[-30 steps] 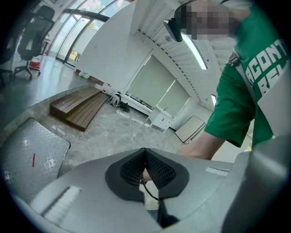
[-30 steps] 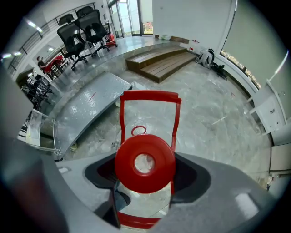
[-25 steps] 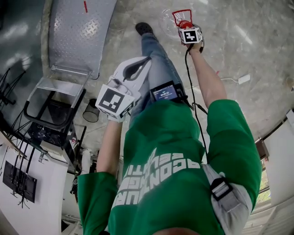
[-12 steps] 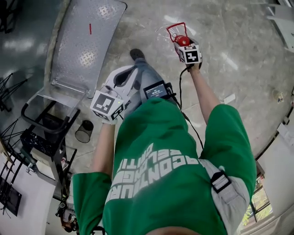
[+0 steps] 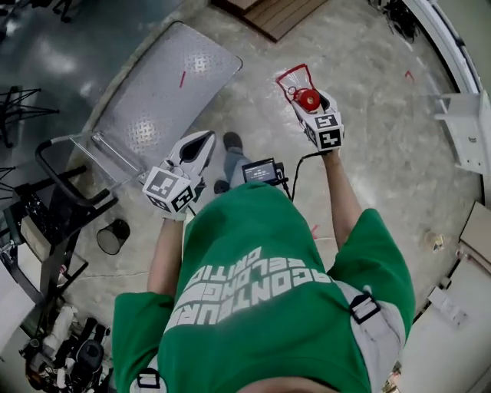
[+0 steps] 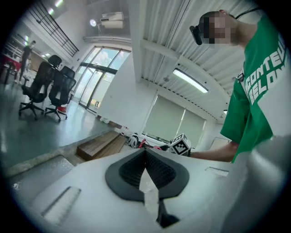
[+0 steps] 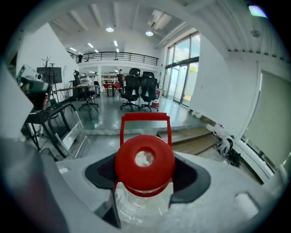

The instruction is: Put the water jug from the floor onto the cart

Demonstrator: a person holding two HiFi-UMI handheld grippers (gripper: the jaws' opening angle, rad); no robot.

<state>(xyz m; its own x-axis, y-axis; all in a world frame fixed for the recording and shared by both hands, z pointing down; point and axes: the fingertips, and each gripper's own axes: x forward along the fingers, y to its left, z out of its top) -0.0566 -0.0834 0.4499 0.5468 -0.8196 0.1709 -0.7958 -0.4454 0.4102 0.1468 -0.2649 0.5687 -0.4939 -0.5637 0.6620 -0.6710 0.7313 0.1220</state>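
My right gripper [image 5: 312,107] is shut on the neck of the clear water jug [image 5: 308,97], which hangs off the floor under its red cap and red handle. In the right gripper view the jug [image 7: 144,163] fills the space between the jaws, with the right gripper [image 7: 145,178] clamped just under the cap. The left gripper [image 5: 205,138] is shut and holds nothing; its jaws meet in the left gripper view [image 6: 145,154]. The cart [image 5: 165,84], a grey metal platform with a black push handle, lies to the front left and is also visible at the left of the right gripper view [image 7: 68,128].
A low wooden step [image 5: 268,14] lies beyond the cart. Black stands and cables [image 5: 46,230] crowd the left edge beside a small round black container [image 5: 113,236]. White furniture [image 5: 468,123] lines the right. Office chairs [image 7: 138,93] stand far off.
The head view has swung round, so the cart platform now sits higher and nearer the middle. The right gripper has kept hold of the jug and drifted down in the view.
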